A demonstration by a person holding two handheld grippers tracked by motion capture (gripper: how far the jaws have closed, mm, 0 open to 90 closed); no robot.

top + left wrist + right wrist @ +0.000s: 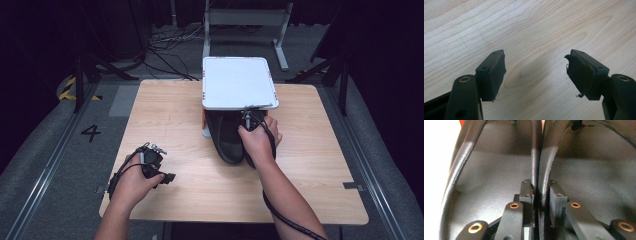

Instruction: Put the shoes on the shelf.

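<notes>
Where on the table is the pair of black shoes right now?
In the high view, the black shoes sit mid-table, toes under the white box lid, pinched by the right tool.

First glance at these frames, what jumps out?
A white lid lies over a box at the table's far centre, with a pair of black shoes sticking out from under it toward the person. The right gripper is clamped on the two shoes' touching inner rims, pinching them together. The left gripper rests open over bare wooden table at the near left.
</notes>
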